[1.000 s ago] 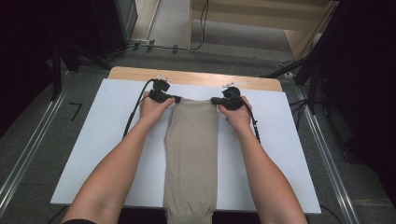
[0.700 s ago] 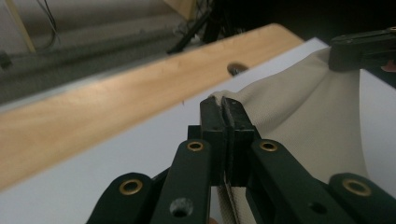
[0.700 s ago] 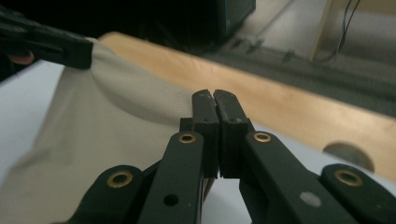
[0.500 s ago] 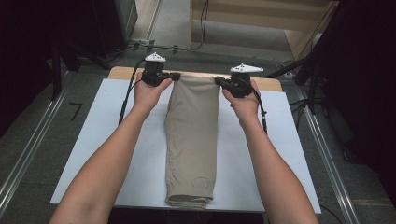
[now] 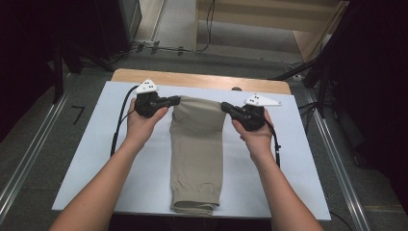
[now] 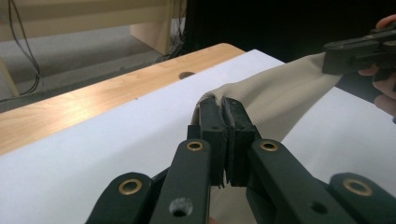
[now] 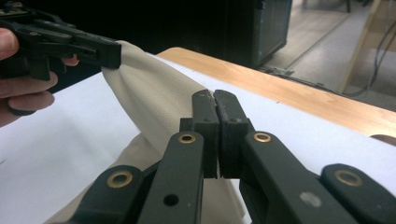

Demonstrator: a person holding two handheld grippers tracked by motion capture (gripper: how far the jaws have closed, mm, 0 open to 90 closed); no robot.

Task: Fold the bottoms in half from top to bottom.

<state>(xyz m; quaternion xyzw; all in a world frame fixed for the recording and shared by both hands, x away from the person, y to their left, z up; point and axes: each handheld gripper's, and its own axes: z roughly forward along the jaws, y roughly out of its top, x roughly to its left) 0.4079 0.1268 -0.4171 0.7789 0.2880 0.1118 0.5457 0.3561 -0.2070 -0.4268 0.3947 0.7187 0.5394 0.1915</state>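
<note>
1. Beige folded fabric trousers (image 5: 198, 149) lie lengthwise down the middle of the white sheet-covered table (image 5: 91, 159) in the high view, cuffs at the near edge and far end lifted off the surface. The left gripper (image 5: 176, 100) pinches the far-left corner, the right gripper (image 5: 224, 108) the far-right corner, with the cloth stretched between them.

2. Left gripper view: the left gripper's (image 6: 223, 108) black jaws are closed tight on a fold of the beige cloth (image 6: 275, 105), which runs taut across to the other gripper (image 6: 334, 58) above the white sheet; a wooden table edge (image 6: 93, 105) shows beyond.

3. Right gripper view: the right gripper's (image 7: 214, 100) jaws are likewise clamped together on the cloth's corner (image 7: 154, 100), the far gripper (image 7: 109, 51) holding the opposite end.

4. Judged from these views, a clean fold calls for both hands travelling level and together, keeping the lifted edge taut and square to the cuffs.
</note>
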